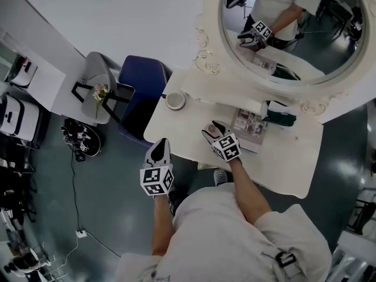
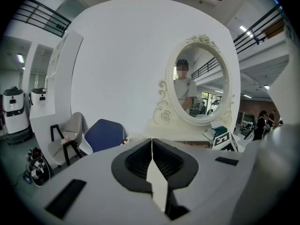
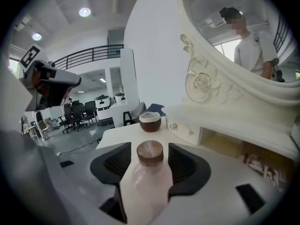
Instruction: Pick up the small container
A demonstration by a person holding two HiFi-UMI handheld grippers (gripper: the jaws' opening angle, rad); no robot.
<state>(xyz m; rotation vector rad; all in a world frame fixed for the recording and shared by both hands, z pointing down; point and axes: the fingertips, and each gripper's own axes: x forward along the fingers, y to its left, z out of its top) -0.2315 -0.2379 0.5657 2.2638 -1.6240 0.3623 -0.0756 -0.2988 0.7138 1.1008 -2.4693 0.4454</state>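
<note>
A small pale pink bottle [image 3: 150, 182] with a brown round cap stands on the white dressing table [image 1: 282, 163] between the jaws of my right gripper [image 3: 150, 156]. A gap shows on each side of the cap, and the pads do not press on it. In the head view the right gripper [image 1: 212, 129] sits over the table's middle, its tips round the bottle [image 1: 211, 128]. My left gripper [image 1: 157, 150] hangs off the table's front left edge. Its jaws meet with nothing between them [image 2: 152, 142].
A brown bowl with a white lining [image 1: 175, 100] stands at the table's left end, ahead of the bottle [image 3: 150, 121]. An ornate oval mirror [image 1: 294, 28] rises behind. A printed sheet [image 1: 249, 125] and a teal item [image 1: 281, 118] lie right. A blue chair [image 1: 141, 93] and grey chair [image 1: 97, 81] stand left.
</note>
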